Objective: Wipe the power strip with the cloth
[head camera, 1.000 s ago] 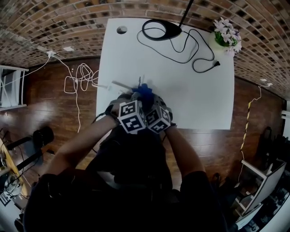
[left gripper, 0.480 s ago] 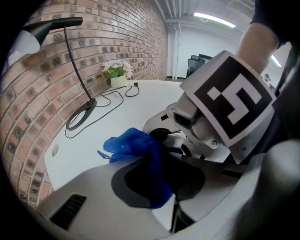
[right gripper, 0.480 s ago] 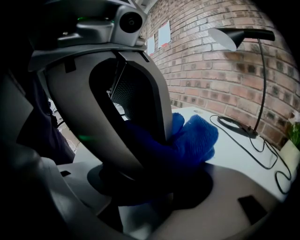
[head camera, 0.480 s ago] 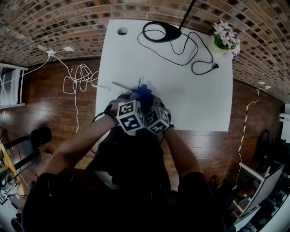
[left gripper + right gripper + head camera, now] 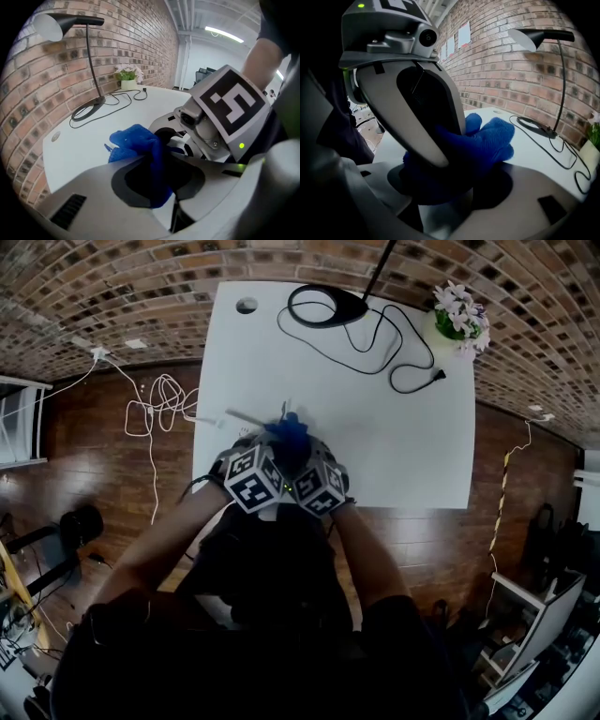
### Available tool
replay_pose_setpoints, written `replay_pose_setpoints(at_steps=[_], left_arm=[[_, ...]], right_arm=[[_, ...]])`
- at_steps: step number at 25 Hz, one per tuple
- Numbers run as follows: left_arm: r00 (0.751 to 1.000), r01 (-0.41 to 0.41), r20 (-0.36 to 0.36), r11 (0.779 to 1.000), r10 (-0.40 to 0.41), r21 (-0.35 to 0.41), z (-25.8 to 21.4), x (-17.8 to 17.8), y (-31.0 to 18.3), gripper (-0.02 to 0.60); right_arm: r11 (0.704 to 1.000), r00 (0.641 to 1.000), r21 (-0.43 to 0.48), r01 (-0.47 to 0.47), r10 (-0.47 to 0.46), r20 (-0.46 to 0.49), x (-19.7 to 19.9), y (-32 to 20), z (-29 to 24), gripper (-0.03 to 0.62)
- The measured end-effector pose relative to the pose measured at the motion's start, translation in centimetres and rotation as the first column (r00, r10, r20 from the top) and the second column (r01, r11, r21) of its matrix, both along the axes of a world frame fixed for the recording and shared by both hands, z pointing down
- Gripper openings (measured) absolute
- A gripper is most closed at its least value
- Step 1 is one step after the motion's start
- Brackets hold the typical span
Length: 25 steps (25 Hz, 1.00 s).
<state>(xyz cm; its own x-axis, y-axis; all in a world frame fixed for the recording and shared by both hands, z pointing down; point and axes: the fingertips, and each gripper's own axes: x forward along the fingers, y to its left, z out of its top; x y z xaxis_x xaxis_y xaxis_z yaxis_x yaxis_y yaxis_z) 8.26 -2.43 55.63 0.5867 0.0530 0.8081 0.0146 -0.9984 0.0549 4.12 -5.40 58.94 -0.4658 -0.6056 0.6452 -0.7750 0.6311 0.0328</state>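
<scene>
Jaws, left gripper (image 5: pixel 157 166): clamped on cloth (image 5: pixel 133 143), a fold hangs between them.
Jaws, right gripper (image 5: pixel 452 185): clamped on the same cloth, bunched.
Why both: likely bunching or passing it for a firmer wiping pad.
Cloth place: between the grippers, over worktop (image 5: pixel 394 446) near its front edge.
Power strip (image 5: pixel 246 417): seemingly the pale bar just beyond, untouched.
</scene>
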Motion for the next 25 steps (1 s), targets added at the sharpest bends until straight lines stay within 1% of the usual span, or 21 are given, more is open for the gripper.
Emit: replay_pose_setpoints(at_steps=[4, 9, 12, 16, 22, 25], left_arm=[[1.000, 0.017, -0.014, 1.000, -0.017, -0.012, -0.1, -0.7, -0.4, 0.072], [0.999, 0.016, -0.036, 1.000, -0.016, -0.018, -0.2, -1.1, -0.8, 0.075], [0.998, 0.041, -0.049, 0.999, -0.042, -0.020, -0.2, -2.0, -1.7, 0.075], [0.995, 0.090, -0.049, 0.996, -0.091, -0.011, -0.2, -3.5, -3.7, 0.075], [0.996, 0.083, -0.043, 0.996, -0.084, -0.011, -0.1, -4.5, -4.5, 0.075], [0.994, 0.097, -0.046, 0.995, -0.098, -0.007, -0.1, -5.2, -5.2, 0.075]], right_arm=[[1.000, 1.000, 0.001, 0.001, -0.001, -0.001, -0.1, 0.0, 0.0, 0.295], [1.000, 1.000, 0.004, 0.000, 0.000, -0.001, -0.1, 0.0, -0.1, 0.295], [1.000, 1.000, 0.001, -0.001, 0.001, -0.001, -0.1, 0.0, 0.0, 0.295], [1.000, 1.000, -0.001, -0.002, 0.002, 0.000, -0.1, -0.1, -0.1, 0.295], [1.000, 1.000, -0.008, -0.001, 0.001, 0.001, -0.1, 0.0, 0.0, 0.295], [1.000, 1.000, -0.008, -0.001, 0.001, 0.001, -0.1, -0.1, 0.0, 0.295]])
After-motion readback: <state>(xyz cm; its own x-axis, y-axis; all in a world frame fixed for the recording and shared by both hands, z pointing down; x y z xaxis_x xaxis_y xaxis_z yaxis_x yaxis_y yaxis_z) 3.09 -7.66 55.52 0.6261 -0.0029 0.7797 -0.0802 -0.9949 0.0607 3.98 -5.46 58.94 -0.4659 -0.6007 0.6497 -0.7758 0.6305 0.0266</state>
